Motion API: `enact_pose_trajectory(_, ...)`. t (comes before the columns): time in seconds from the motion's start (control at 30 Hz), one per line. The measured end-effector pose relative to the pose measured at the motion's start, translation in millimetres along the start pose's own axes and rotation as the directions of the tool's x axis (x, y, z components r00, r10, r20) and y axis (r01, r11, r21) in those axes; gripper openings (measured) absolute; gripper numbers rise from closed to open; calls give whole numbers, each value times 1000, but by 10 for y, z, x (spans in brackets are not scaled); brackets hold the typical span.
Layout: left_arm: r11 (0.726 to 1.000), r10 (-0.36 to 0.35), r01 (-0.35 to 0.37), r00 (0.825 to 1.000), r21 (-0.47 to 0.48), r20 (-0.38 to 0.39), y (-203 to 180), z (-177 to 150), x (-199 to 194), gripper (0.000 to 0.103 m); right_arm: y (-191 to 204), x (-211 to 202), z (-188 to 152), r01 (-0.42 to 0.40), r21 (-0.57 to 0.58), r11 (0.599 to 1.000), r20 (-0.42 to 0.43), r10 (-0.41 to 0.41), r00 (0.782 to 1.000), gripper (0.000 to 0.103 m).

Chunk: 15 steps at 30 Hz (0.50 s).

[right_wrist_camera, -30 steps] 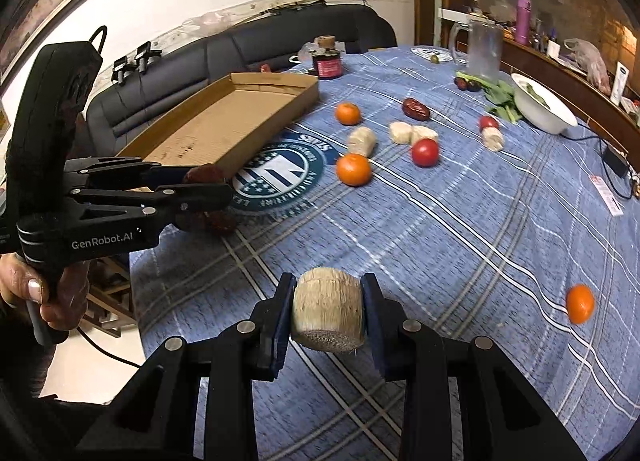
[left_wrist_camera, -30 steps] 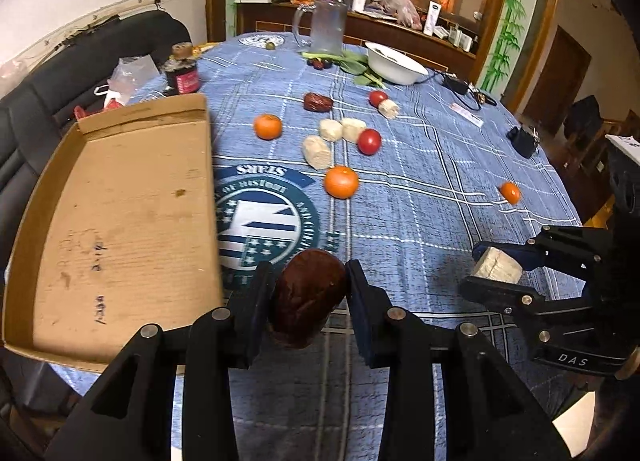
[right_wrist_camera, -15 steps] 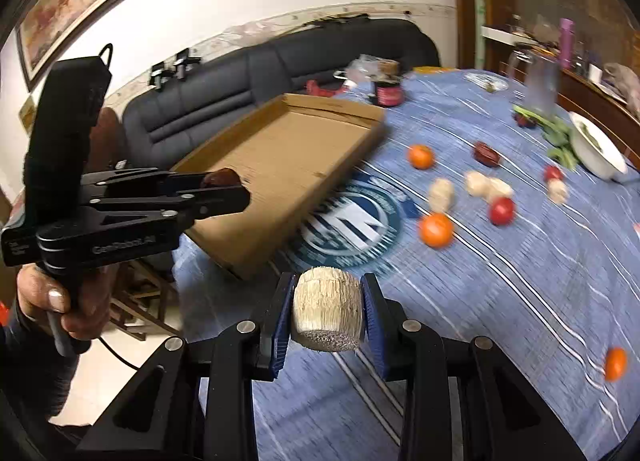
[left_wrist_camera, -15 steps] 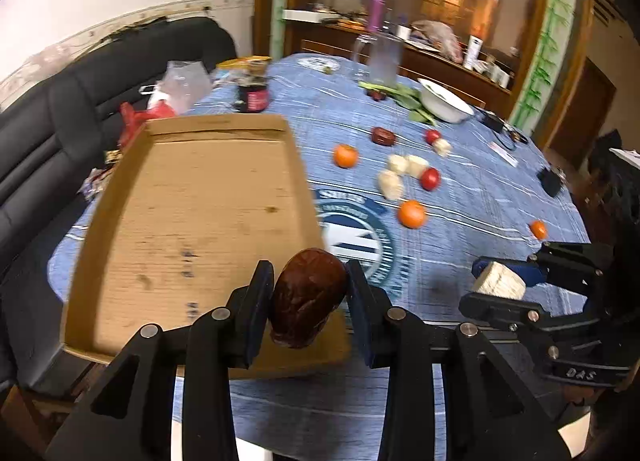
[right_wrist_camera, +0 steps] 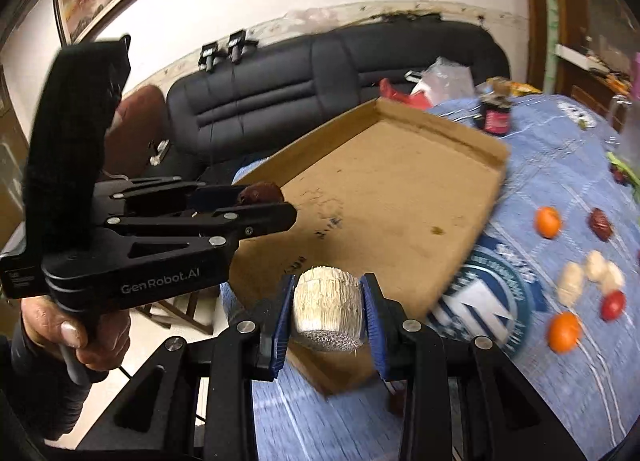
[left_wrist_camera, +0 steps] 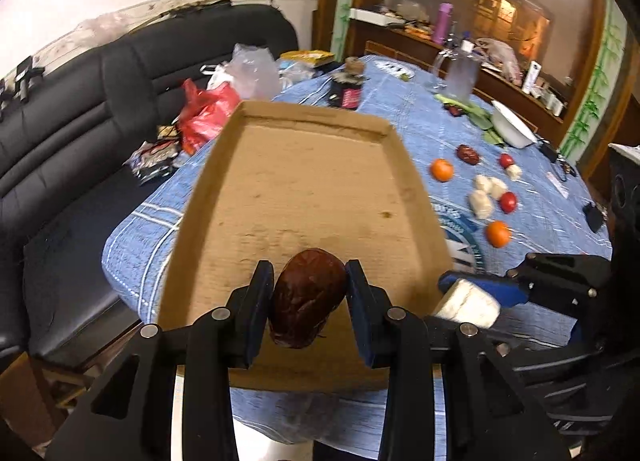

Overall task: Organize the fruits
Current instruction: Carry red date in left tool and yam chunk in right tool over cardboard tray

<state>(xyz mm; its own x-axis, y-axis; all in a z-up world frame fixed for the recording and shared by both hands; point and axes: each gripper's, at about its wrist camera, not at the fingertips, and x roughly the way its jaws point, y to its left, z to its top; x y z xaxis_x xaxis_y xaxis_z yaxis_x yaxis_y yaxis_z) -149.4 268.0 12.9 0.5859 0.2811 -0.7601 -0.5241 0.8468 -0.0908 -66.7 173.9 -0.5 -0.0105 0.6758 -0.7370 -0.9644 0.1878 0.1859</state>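
Observation:
My left gripper (left_wrist_camera: 310,301) is shut on a dark red-brown wrinkled fruit (left_wrist_camera: 307,297), held above the near end of the shallow cardboard tray (left_wrist_camera: 304,189). My right gripper (right_wrist_camera: 326,311) is shut on a pale cream ridged fruit piece (right_wrist_camera: 326,307) over the tray's near corner (right_wrist_camera: 320,373). In the left wrist view the right gripper (left_wrist_camera: 472,299) shows at the right with that pale piece (left_wrist_camera: 466,303). The right wrist view shows the left gripper (right_wrist_camera: 264,201) with the dark fruit (right_wrist_camera: 260,193), held by a hand (right_wrist_camera: 76,325).
Loose on the blue tablecloth (left_wrist_camera: 540,189) lie oranges (left_wrist_camera: 498,233), small red fruits (left_wrist_camera: 509,202), pale pieces (left_wrist_camera: 480,205) and another dark fruit (left_wrist_camera: 468,154). A white bowl (left_wrist_camera: 514,129), a jar (left_wrist_camera: 348,87) and a glass jug (left_wrist_camera: 460,75) stand farther back. A black sofa (left_wrist_camera: 80,121) lies left.
Both grippers have swung left with their fruits, from over the bare tablecloth to over the near end of the cardboard tray. The grips have not changed.

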Motion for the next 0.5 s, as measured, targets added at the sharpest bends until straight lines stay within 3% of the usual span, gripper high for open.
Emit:
enact_pose_trajectory(0.23, 1000, 2, -4, 998, -24, -56, 138, -108, 220, 34, 33, 380, -7, -4, -13, 1000, -79, 3, 997, 33)
enact_pose_trajectory(0.5, 1000, -8, 7, 996, -18, -88, 151, -167, 350, 34, 25, 444, -24, -7, -23, 1000, -95, 5, 996, 35)
